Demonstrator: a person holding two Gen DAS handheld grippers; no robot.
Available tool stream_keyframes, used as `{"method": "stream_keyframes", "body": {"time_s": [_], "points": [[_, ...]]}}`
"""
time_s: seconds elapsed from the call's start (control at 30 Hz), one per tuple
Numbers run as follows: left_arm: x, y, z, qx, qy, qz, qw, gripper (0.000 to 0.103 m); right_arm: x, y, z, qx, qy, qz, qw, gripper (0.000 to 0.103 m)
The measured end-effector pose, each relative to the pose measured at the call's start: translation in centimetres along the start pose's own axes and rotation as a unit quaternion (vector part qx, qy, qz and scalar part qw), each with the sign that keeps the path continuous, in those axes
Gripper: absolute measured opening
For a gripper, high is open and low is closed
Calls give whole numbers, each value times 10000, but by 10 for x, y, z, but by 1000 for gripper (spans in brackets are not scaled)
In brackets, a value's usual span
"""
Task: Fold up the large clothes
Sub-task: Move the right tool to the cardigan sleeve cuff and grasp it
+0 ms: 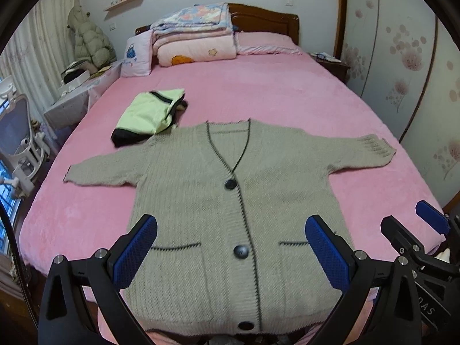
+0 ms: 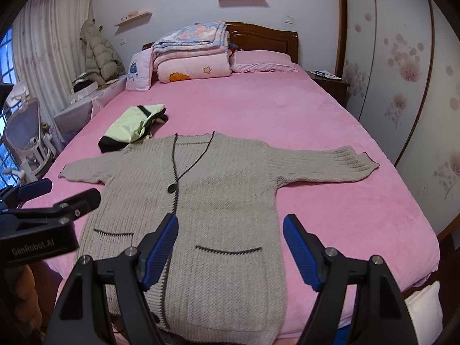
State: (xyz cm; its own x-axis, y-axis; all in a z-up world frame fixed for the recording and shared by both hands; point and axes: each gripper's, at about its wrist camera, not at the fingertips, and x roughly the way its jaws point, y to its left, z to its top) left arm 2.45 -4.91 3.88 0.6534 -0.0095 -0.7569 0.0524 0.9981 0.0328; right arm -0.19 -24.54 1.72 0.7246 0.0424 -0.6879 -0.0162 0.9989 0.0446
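The grey cardigan [image 1: 230,201] lay flat on the pink bed [image 1: 287,95], its long axis running away from both released, empty hand-held grippers: the left hand-held gripper [image 1: 230,250] over its hem, the right hand-held gripper [image 2: 230,247] nearer the far-right sleeve [image 2: 330,164].

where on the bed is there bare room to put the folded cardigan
Free: the pink sheet between the cardigan collar and the pillows, and right of its body. Crowded: left, by the green garment.

Dim, even indoor light; strong fisheye bending, dark vignetted corners, mild softness
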Motion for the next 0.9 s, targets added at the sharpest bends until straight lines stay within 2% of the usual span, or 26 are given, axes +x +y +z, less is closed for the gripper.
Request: {"method": "stream_keyframes", "body": {"time_s": [0.13,0.3,0.5,0.73,0.83,0.9], "points": [[-5,-16,29,64,-187,-288,9994,102,-8,-31,18,24,-276,-343,9990,76],[-11,-41,72,225,-555,-311,9977,102,-17,-86,54,198,-595,-770,9951,76],[2,-75,130,275,-900,-403,9947,102,-4,-166,106,448,-729,-1254,9884,76],[61,-131,183,155,-1047,-671,9921,102,61,-262,138,1118,-425,-1256,9848,76],[106,-164,193,161,-1173,-623,9910,102,106,-300,134,1436,-187,-1294,9810,75],[147,-189,196,157,-1097,-718,9912,102,140,-328,126,1727,29,-1199,9777,74]]}}
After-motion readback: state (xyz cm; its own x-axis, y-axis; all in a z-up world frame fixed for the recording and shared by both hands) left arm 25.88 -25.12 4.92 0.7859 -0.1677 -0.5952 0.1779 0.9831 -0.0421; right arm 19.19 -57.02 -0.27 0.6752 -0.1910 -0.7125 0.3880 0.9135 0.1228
